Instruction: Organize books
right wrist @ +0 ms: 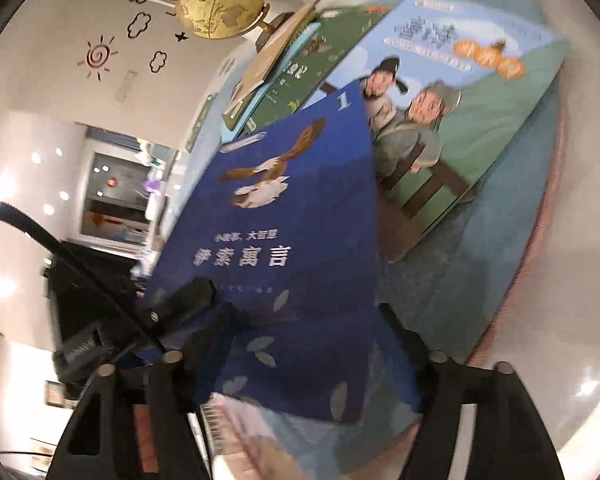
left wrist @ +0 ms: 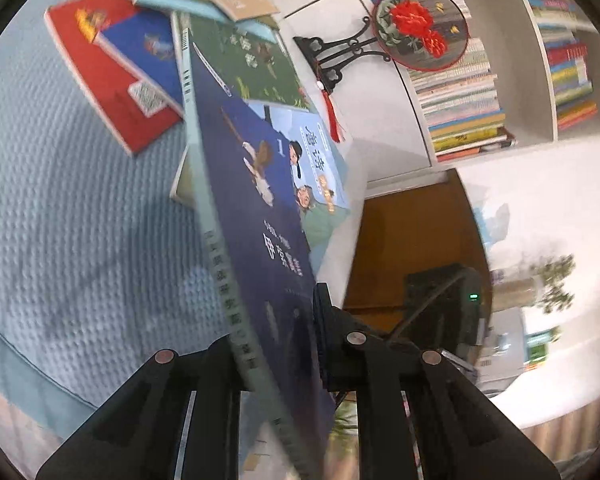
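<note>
The dark blue paperback book with a bird on its cover stands on edge, tilted, clamped between the left gripper's closed fingers; left of it lies a red book on the pale blue textured cloth, right a white bookshelf. The right gripper stands wide apart around the same book, pads clear, ahead of it a light blue illustrated book.
</note>
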Motion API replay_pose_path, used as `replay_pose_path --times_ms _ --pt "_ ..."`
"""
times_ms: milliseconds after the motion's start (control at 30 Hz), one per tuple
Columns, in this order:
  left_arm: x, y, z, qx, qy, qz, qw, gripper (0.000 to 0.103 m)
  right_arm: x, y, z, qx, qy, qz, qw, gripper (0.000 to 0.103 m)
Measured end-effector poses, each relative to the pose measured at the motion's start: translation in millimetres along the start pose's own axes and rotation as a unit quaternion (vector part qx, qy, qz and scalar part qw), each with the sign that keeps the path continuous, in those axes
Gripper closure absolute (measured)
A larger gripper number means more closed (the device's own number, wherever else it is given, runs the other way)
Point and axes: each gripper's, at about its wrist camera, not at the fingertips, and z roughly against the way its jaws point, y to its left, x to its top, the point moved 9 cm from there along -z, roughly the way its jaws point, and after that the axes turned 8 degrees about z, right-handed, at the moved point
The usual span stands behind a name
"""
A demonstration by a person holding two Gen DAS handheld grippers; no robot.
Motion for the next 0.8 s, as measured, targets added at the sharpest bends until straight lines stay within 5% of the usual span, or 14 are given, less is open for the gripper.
replay_pose_path --times_ms 67,133,200,367,600,800 --pt "-1.9 4.7 -0.8 -0.006 0.005 0.010 0.9999 0.092 -3.8 -1.2 -6.6 0.020 0.003 -0.016 1.000 0.024" --pt "-5.2 8.3 -2.0 0.002 0.009 0.009 0.9999 0.093 -6.8 0.9 -10.4 0.022 0.002 -0.012 1.000 0.034" --pt "-8.3 16.1 -0.7 0.023 0.009 0.006 0.9997 0.093 -8.0 4.1 -10.5 -0.010 -0.006 0.013 1.000 0.052" --pt "-12.9 27.1 3.7 0.058 0.008 -0.002 0.9983 0.091 -8.8 17.3 -2.4 -0.061 -0.014 0.075 0.995 0.071" --pt "-33.6 20.2 11.5 0.149 0.026 -0.096 0.9839 0.091 -39.8 39.3 -0.3 -0.176 -0.021 0.172 0.969 0.072" --pt "-40.0 14.4 24.0 0.152 0.075 -0.168 0.9711 0.090 -54.1 57.5 1.8 -0.226 -0.056 0.145 0.962 0.072"
